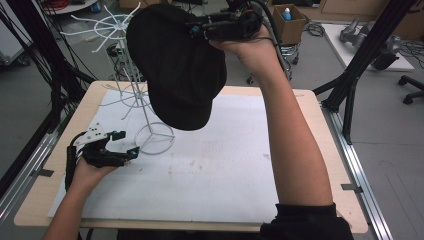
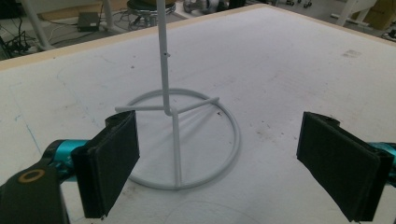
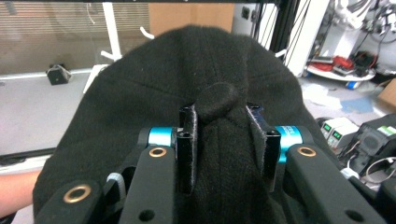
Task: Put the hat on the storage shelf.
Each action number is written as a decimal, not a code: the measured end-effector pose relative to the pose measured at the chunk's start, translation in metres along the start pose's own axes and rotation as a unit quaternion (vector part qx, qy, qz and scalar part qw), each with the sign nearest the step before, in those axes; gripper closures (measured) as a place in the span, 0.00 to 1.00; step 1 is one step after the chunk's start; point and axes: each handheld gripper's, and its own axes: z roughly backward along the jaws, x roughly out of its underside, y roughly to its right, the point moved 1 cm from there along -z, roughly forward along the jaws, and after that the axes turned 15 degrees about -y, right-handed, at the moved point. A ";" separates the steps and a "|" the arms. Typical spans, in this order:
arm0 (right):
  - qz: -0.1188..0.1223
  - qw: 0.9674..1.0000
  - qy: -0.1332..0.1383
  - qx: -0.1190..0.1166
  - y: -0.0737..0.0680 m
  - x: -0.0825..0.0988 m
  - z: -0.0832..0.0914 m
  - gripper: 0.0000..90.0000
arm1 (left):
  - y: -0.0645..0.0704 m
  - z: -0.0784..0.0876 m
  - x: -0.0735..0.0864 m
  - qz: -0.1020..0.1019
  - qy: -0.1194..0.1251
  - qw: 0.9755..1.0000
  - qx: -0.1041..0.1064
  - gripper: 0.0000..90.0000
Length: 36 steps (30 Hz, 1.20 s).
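While we hold it up:
cap: hangs over the table's far left, by the rack; long axis steep, crown toward us
right gripper: we pinch the crown's top fold
left gripper: spread, low beside the rack's base ring

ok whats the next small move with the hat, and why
Probably carry the hat left and down onto a hook at the rack's top. The right gripper is shut on the hat's crown, holding it high beside the rack's upper arms but not on one. The left gripper sits open by the rack's base ring, gripping nothing, so it might steady the base first.
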 end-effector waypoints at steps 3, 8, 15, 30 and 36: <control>-0.007 1.000 0.006 -0.001 0.003 0.007 0.000 0.76 | 0.000 0.000 0.000 0.000 0.000 1.000 0.000 0.15; -0.013 1.000 0.009 0.001 0.005 0.010 0.002 0.76 | 0.000 0.000 0.000 -0.001 -0.001 1.000 0.000 0.15; -0.009 1.000 -0.026 -0.003 0.002 0.013 -0.011 0.68 | 0.000 0.000 0.000 0.000 -0.001 1.000 0.000 0.15; -0.003 1.000 -0.021 0.009 -0.004 0.014 -0.008 0.65 | 0.000 0.000 0.000 0.001 0.000 1.000 0.001 0.15; -0.004 1.000 -0.023 0.018 -0.008 0.017 -0.002 0.55 | 0.000 0.000 0.000 0.001 0.000 1.000 0.001 0.15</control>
